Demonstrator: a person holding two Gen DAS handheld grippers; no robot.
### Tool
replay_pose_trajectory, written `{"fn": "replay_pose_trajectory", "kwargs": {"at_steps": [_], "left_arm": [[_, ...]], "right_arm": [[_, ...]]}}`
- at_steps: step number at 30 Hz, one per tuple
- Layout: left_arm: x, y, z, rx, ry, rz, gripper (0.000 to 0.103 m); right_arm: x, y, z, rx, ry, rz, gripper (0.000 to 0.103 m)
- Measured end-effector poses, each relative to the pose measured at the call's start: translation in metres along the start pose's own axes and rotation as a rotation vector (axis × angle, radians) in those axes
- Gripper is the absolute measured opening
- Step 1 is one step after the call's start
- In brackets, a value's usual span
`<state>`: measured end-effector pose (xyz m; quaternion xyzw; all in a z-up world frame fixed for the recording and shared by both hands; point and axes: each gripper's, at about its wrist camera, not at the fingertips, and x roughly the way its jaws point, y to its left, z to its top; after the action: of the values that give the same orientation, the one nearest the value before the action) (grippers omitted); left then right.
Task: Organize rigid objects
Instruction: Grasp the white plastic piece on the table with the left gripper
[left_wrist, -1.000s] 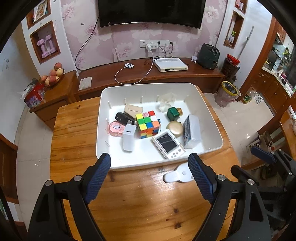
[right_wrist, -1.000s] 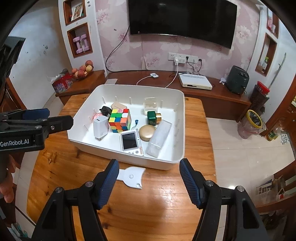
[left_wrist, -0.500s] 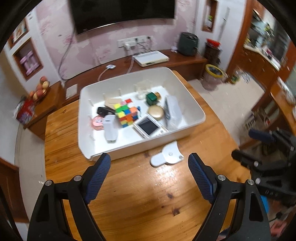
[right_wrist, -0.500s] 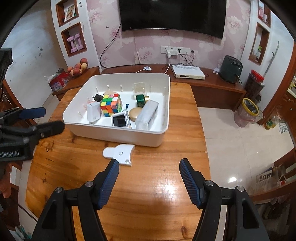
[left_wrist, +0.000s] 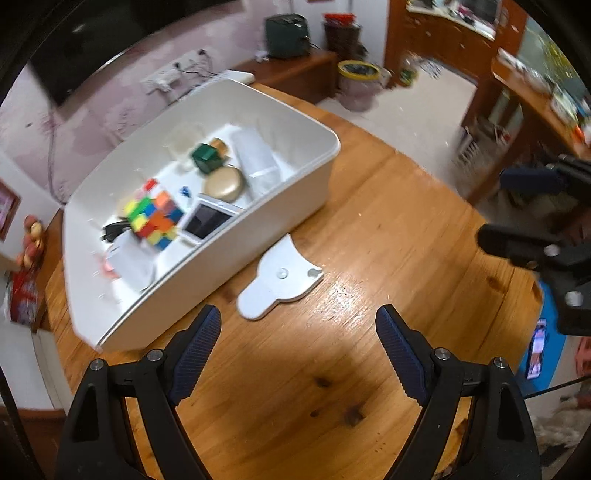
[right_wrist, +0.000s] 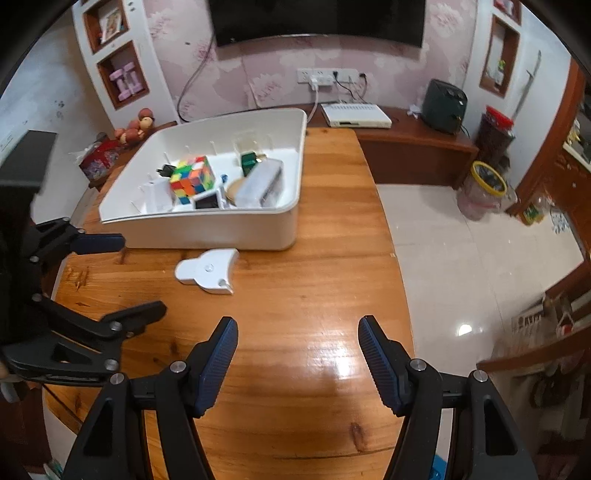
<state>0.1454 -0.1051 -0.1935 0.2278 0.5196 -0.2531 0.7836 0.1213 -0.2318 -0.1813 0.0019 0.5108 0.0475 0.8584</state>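
A white bin sits on the wooden table. It holds a colour cube, a white handheld with a dark screen, a gold compact, a green bottle, a clear case and a white charger. A flat white fan-shaped piece lies on the table beside the bin's near wall. My left gripper is open and empty, just short of that piece. My right gripper is open and empty over bare table.
A wooden TV bench with a white box stands behind the table. A bin with a yellow rim stands on the tiled floor to the right. The table's right edge is close to the right gripper.
Both grippers have drawn back from the bin and swung right, the left one turning sharply. The bin now lies further left in both views. Both grippers stayed open.
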Motion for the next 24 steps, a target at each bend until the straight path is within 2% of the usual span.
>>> {"fn": "replay_pose_trajectory", "kwargs": {"at_steps": [5, 9, 19, 24], "left_arm": [[0.039, -0.002, 0.007, 0.062, 0.049, -0.015, 0.088], [0.063, 0.001, 0.010, 0.069, 0.080, -0.037, 0.088], [0.091, 0.002, 0.016, 0.078, 0.083, -0.060, 0.088], [0.093, -0.001, 0.014, 0.070, 0.059, -0.108, 0.089]], "right_arm": [[0.008, -0.010, -0.006, 0.049, 0.024, -0.005, 0.069], [0.014, -0.012, -0.009, 0.080, 0.043, -0.009, 0.069], [0.023, -0.004, 0.002, 0.108, 0.049, -0.019, 0.069], [0.026, -0.001, 0.007, 0.123, 0.044, -0.024, 0.069]]}}
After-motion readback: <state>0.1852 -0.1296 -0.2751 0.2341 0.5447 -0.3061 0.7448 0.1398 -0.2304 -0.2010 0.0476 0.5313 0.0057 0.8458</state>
